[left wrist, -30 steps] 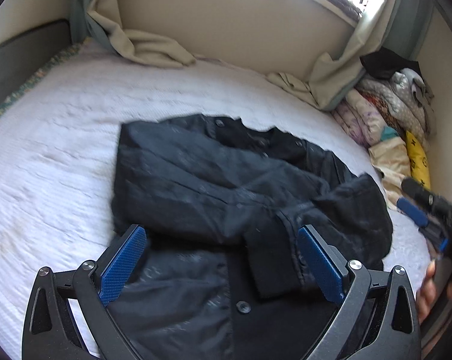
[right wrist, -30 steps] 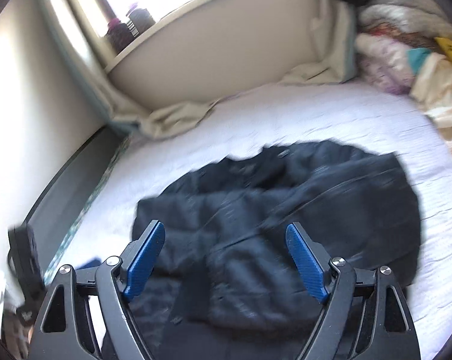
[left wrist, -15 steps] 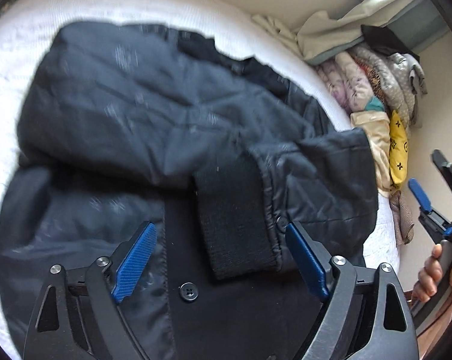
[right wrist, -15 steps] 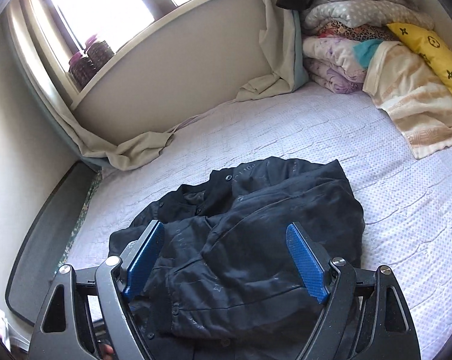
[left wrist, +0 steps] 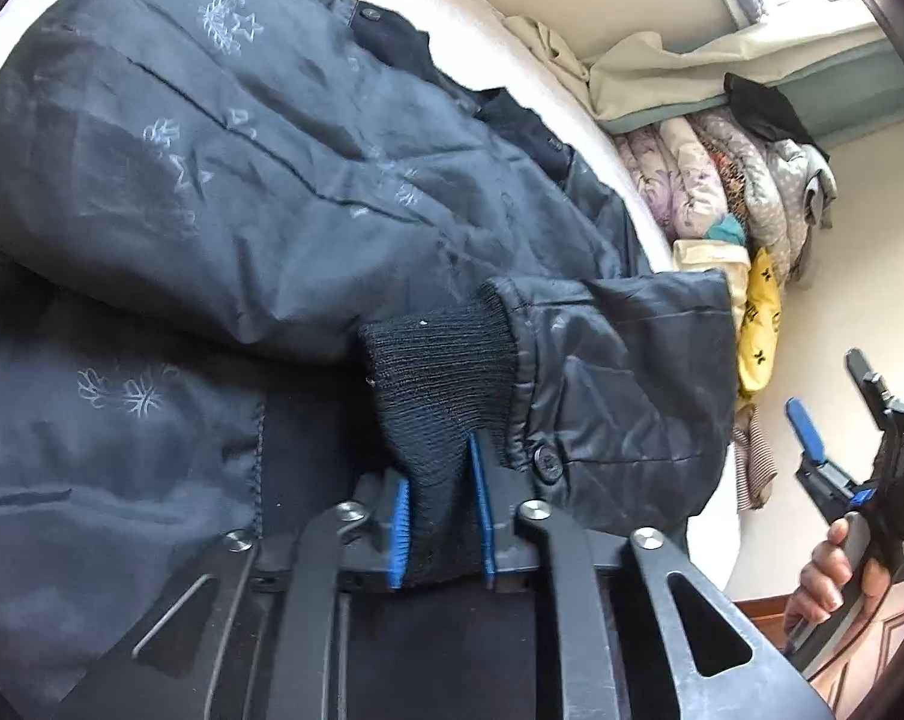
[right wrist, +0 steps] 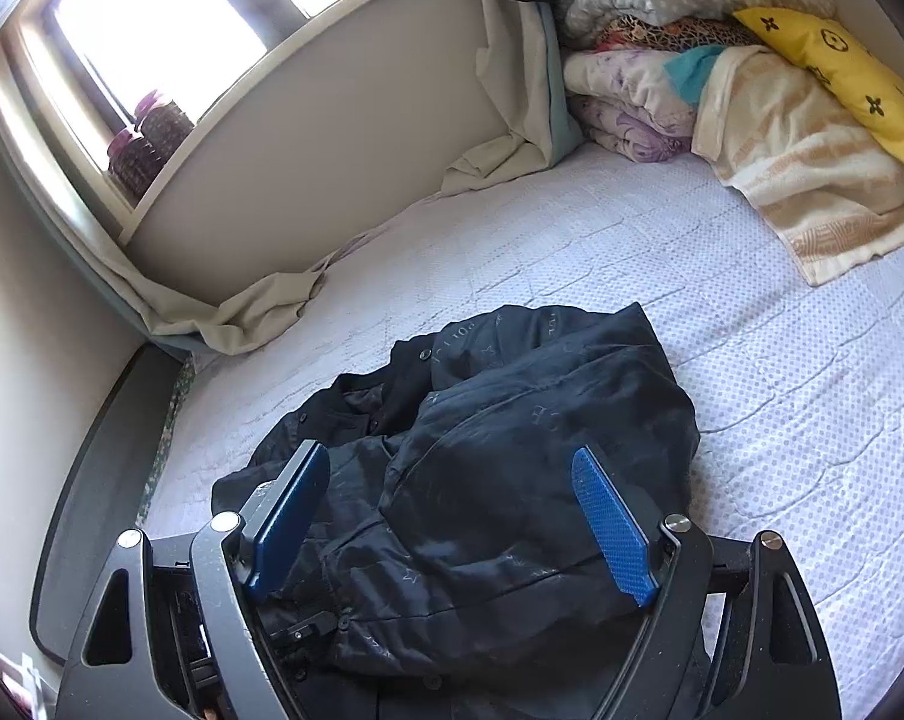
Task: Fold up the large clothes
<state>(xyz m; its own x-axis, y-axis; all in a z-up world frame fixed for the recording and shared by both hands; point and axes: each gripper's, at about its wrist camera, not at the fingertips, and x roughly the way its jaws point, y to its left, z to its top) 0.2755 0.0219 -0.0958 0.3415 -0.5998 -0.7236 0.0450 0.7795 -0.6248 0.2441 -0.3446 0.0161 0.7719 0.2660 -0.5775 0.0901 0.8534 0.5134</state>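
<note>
While the black jacket (right wrist: 500, 468) lies bunched on the white bedspread (right wrist: 782, 372), faint lettering near its collar unreadable, the left gripper (left wrist: 437, 516) pinches its ribbed cuff (left wrist: 440, 384). Right gripper (right wrist: 452, 534) gapes, holding nothing; bare bedspread stretches rightward.

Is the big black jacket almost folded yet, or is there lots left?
Partly. The black jacket lies bunched on the bed, one sleeve across its front. The left tongs are shut on the knit cuff. The right tongs hang open above. Smoothing and the final folds remain.
</note>
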